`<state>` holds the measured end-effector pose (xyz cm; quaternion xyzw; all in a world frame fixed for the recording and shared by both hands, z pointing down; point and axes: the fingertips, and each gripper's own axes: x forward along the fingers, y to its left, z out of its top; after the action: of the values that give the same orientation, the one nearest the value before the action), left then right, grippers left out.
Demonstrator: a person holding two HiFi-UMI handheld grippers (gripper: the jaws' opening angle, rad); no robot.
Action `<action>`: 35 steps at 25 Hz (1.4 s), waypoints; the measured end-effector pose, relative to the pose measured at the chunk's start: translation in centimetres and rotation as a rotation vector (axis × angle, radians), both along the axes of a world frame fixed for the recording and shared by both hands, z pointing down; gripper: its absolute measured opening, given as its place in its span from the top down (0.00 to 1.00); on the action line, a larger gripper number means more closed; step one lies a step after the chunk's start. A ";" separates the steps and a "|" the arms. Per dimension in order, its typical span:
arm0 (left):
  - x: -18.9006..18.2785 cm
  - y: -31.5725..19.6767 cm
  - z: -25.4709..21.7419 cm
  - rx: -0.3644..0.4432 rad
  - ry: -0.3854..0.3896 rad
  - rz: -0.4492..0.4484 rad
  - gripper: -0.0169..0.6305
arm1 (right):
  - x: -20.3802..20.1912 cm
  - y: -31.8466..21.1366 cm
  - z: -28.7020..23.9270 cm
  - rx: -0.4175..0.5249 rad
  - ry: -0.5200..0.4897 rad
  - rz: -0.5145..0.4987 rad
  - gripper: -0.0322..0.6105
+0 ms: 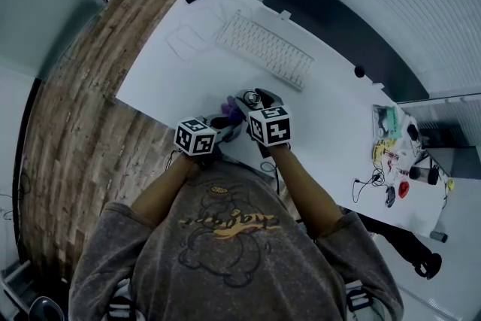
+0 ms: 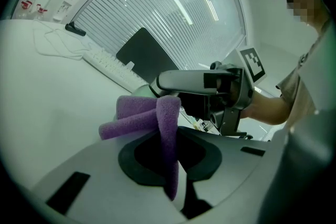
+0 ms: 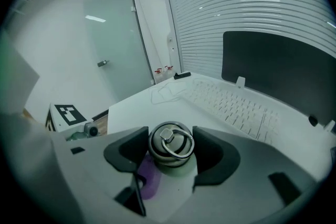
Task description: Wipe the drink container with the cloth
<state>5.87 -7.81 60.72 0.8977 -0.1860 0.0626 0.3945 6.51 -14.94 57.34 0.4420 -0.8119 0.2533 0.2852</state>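
Head view: left gripper (image 1: 222,130) & right gripper (image 1: 255,105) meet on my side of the keyboard (image 1: 264,50), by the counter (image 1: 173,79) edge. The drink container (image 1: 245,99) is there too, w/ the purple cloth (image 1: 231,110) a touch further from the keyboard.

Left gripper view: the left gripper (image 2: 169,157) is clamped on the cloth (image 2: 137,119). 1 fold runs down between the jaws & 2 stick out front, I reckon so a soft face leads into the container. The keyboard is far off, upper left.

Right gripper view: the right gripper (image 3: 169,152) is closed wide on the drink container (image 3: 169,145) just under its ring lid, 1 jaw each side. The keyboard lies beyond, to the right. Gripping high prob. steadies it & leaves the body free for wiping. The cloth (image 3: 149,182) shows low, on the side away from the keyboard, seemingly against the container. I judge wiping is under way or about to start.
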 end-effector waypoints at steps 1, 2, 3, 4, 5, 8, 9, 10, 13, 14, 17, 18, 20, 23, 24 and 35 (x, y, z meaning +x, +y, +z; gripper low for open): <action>-0.1 -0.1 0.0 0.000 0.001 -0.002 0.90 | 0.0 0.0 0.0 -0.003 -0.001 0.018 0.54; -0.2 -0.1 0.0 0.001 0.003 -0.002 0.90 | 0.0 -0.1 0.0 -0.004 0.000 0.030 0.54; -0.2 -0.1 -0.1 0.001 0.004 -0.001 0.90 | -0.1 -0.1 0.0 -0.001 0.004 0.031 0.54; -0.2 -0.1 -0.1 0.000 0.004 0.001 0.90 | -0.1 0.0 0.0 0.006 0.010 0.019 0.53; -0.2 -0.1 -0.1 0.000 0.004 0.004 0.90 | -0.2 0.0 -0.1 0.015 0.018 -0.004 0.53; -0.4 -0.2 -0.1 -0.006 0.006 0.004 0.90 | -0.2 0.0 -0.1 0.039 0.042 -0.097 0.53; -0.5 -0.3 -0.1 -0.008 0.007 0.001 0.90 | -0.1 0.0 -0.2 0.051 0.056 -0.135 0.52; -0.5 -0.4 -0.1 -0.009 0.007 0.000 0.90 | -0.1 0.1 -0.4 0.067 0.077 -0.182 0.50; -0.7 -0.5 0.0 -0.009 0.000 0.001 0.90 | -0.3 0.5 -0.8 0.107 0.145 -0.359 0.48; -0.7 -0.6 0.0 -0.008 -0.002 0.001 0.90 | -0.3 0.7 -0.9 0.120 0.167 -0.424 0.47; -0.6 -0.6 0.0 -0.008 -0.007 -0.001 0.90 | -0.3 1.1 -1.1 0.163 0.221 -0.613 0.48; -0.7 -0.7 0.0 -0.008 -0.009 -0.002 0.90 | -0.3 1.2 -1.1 0.171 0.227 -0.667 0.49; -0.8 -0.8 0.0 -0.006 -0.015 -0.003 0.90 | -0.5 1.2 -1.1 0.175 0.226 -0.755 0.49; -0.9 -0.9 -0.1 0.005 -0.031 -0.002 0.90 | -0.9 1.3 -1.1 0.176 0.214 -0.859 0.50; -1.0 -1.0 -0.1 0.010 -0.038 0.000 0.90 | -1.1 1.4 -1.1 0.176 0.204 -0.881 0.52; -1.1 -0.8 -0.2 0.054 -0.068 0.007 0.90 | -1.6 1.6 -1.4 0.161 0.115 -0.816 0.56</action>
<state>4.78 -8.56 60.49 0.9059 -0.1978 0.0895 0.3635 4.94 -13.35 55.96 0.1185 -0.9203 0.0301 0.3716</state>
